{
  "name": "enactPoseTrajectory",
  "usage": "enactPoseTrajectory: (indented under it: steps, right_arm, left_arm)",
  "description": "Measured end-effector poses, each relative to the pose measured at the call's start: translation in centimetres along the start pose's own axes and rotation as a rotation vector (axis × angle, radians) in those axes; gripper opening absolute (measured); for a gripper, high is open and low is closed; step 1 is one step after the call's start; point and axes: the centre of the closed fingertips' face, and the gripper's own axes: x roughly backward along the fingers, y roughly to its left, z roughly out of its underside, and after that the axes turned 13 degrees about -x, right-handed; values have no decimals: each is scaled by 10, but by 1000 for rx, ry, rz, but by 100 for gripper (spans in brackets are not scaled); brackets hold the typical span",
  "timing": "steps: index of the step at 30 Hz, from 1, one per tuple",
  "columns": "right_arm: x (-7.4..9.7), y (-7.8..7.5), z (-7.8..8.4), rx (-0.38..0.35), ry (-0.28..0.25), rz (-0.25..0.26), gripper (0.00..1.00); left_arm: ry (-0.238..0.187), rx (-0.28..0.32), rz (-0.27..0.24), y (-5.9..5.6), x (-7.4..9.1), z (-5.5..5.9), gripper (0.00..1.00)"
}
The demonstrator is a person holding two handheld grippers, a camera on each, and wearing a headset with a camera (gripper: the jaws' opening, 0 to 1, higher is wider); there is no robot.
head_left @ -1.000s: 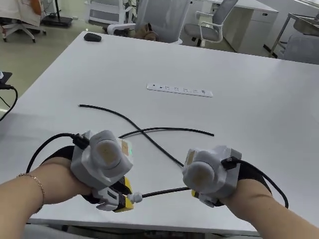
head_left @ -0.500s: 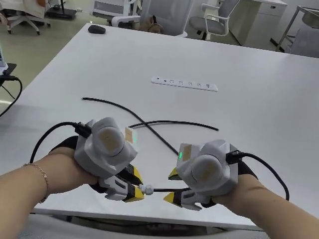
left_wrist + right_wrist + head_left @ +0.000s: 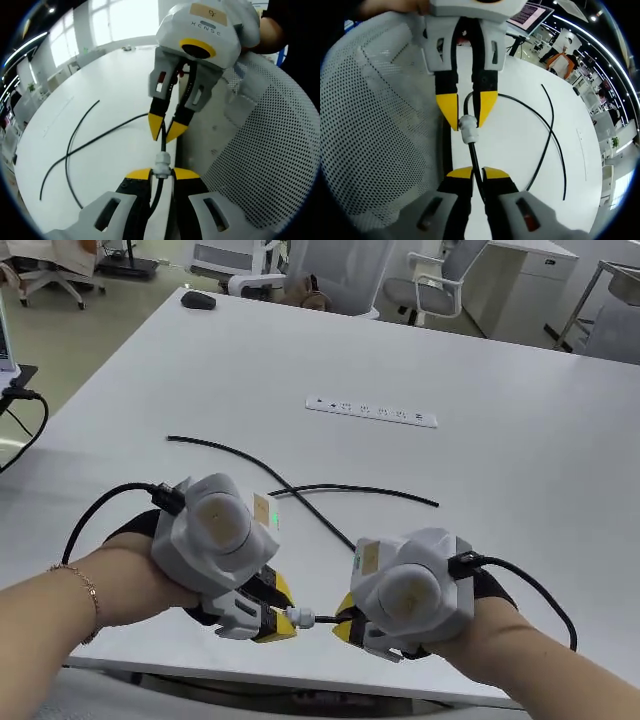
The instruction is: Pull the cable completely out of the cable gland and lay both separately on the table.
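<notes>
Head view: left gripper (image 3: 279, 618) is low over the near edge of the table (image 3: 500, 460). Its jaws are clamped on the white cable gland (image 3: 299, 618), which sticks out just past its yellow tips, toward the right gripper (image 3: 343, 620). A short bare stretch of black cable (image 3: 323, 620) bridges the two sets of tips. The right gripper is closed on that cable, tip to tip with the left and just beside the gland.

Left gripper view: left gripper (image 3: 161, 174) has the gland (image 3: 161, 164) pinched between its pads. The cable (image 3: 163, 145) runs straight ahead out of the gland into the right gripper (image 3: 167, 130), whose tips converge on it.

Right gripper view: right gripper (image 3: 477, 173) is shut on the cable (image 3: 474, 157). The gland (image 3: 468, 128) is straight ahead, still threaded on the cable, between the left gripper (image 3: 466, 107) tips.

Ahead of both grippers, two black cable runs (image 3: 250, 468) cross on the table; can't tell which one feeds the held end. A power strip (image 3: 372, 412) lies further ahead. A perforated white surface (image 3: 265, 150) sits to the right of the left gripper.
</notes>
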Motion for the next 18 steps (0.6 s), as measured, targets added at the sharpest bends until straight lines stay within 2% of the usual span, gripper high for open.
enactPoseTrajectory:
  steps: [3,7,14,16,18]
  right_arm:
    - [-1,-3,6,-19,26,13,5]
    - [-1,-13,20,-59,89,49,6]
    - [0,-24,40,-129,164,95,6]
    - [2,-29,53,-109,234,128,7]
    - [2,-30,58,-118,250,130,7]
  left_arm:
    - [22,-11,-4,1,0,4,17]
    - [47,-31,-22,4,0,9,17]
    - [51,-28,-30,6,0,10,17]
    - [55,-28,-32,7,0,12,17]
    - [56,-22,-32,7,0,12,17]
